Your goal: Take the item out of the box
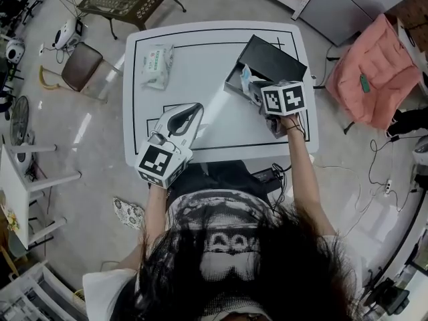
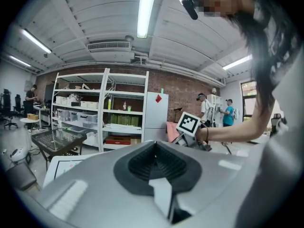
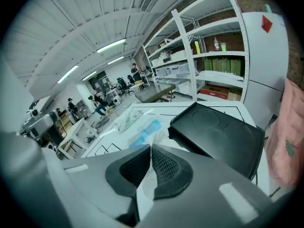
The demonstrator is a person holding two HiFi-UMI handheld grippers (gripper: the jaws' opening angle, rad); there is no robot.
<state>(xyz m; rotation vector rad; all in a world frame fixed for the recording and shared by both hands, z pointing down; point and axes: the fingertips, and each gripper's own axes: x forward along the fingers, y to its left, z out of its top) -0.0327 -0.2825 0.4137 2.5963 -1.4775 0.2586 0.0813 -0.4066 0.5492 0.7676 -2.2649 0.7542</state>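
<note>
- Your left gripper has a long, rounded shell in pale grey-white with a dark slot along its top; a cube with black-and-white square markers sits at its near end
- Your right gripper carries a marker cube of the same kind, white-edged with bold black squares
- Seen along the jaws, each gripper has a smooth grey housing around black ribbed pads
- A thin dark band circles your right wrist
- Your hair is long and dark
- Your top is printed in black, grey and white; its short sleeve on the left is white
</note>
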